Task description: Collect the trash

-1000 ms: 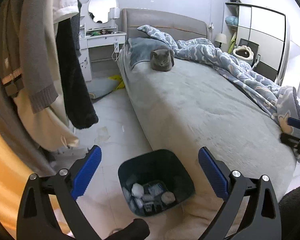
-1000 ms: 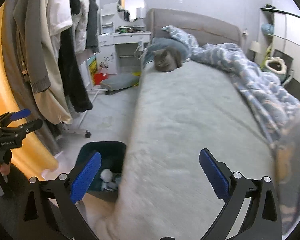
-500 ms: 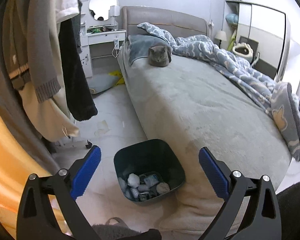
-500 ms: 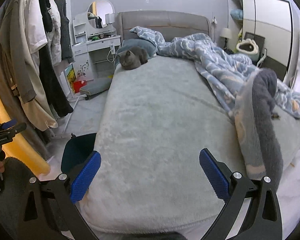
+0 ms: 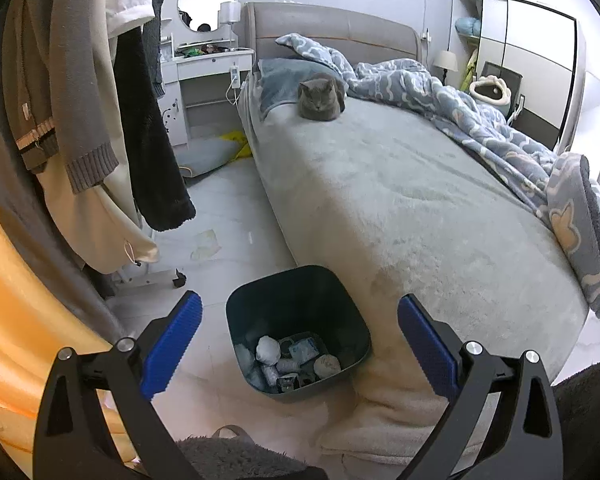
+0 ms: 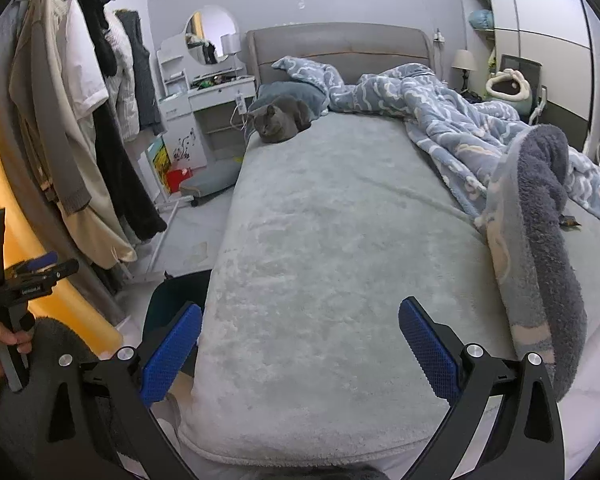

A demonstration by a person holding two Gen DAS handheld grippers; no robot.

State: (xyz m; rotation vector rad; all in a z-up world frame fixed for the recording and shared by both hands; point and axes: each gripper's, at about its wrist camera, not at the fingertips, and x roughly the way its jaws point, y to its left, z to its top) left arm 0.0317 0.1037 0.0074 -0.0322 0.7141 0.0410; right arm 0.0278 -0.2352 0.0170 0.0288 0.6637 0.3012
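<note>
The left gripper point(image 5: 298, 338) has its blue fingers point(image 5: 171, 350) spread wide and empty, and so does the right gripper point(image 6: 298, 344). Over the last second the left view has drawn back and risen, so the dark bin point(image 5: 352, 320) at the bed's point(image 5: 400, 184) foot corner now sits farther off, wads of trash point(image 5: 268, 349) inside. The right view has swung from the bin onto the bed. A crumpled scrap point(image 5: 206, 243) lies on the floor point(image 5: 228, 200) beside the bed, probably the next pickup. A cat point(image 5: 319, 98) rests near the headboard.
</note>
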